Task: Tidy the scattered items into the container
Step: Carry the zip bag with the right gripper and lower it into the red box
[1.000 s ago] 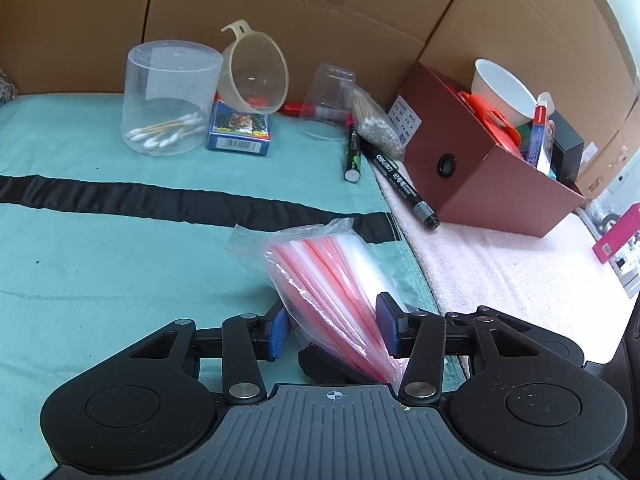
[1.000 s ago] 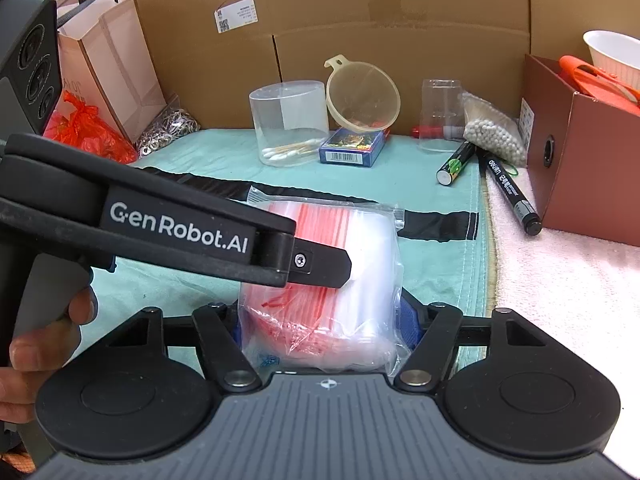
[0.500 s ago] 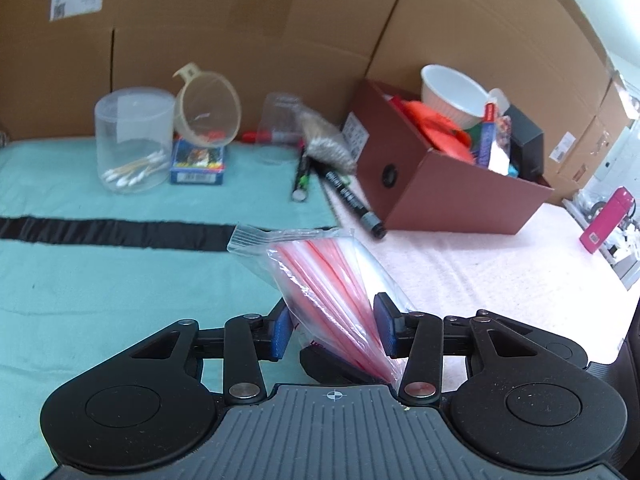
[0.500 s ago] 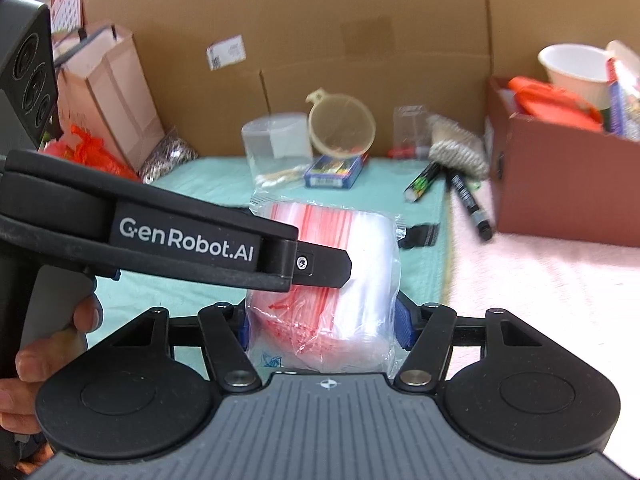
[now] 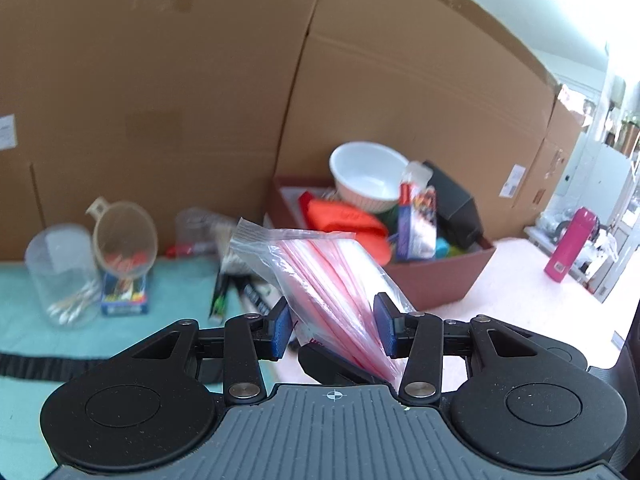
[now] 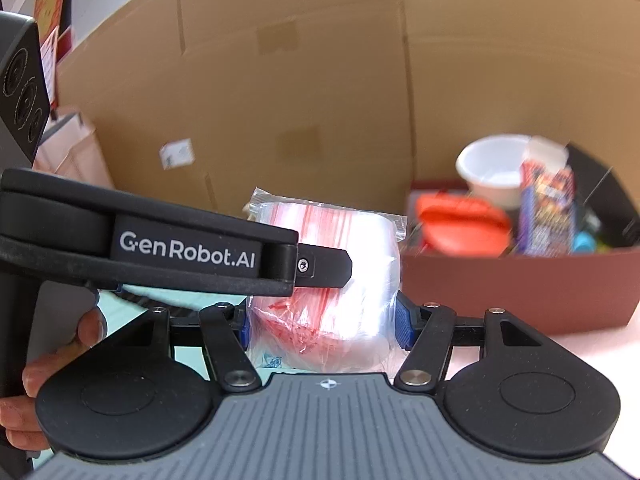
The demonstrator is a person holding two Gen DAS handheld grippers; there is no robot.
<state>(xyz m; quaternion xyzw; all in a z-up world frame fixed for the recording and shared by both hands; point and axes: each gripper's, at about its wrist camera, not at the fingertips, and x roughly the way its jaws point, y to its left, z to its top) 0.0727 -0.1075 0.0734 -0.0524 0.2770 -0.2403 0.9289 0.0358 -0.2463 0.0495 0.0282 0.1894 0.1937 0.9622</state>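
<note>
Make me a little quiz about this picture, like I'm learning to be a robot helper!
1. True or false: the white plastic bowl sits inside the dark red cardboard box.
2. What do the left gripper and the right gripper both clamp?
A. a yellow banana
B. a clear plastic zip bag with red stripes
C. a metal spoon
3. Fill in: the clear round plastic tub on the green cloth holds cotton ____.

Key: 1 true; 2 B; 3 swabs.
</note>
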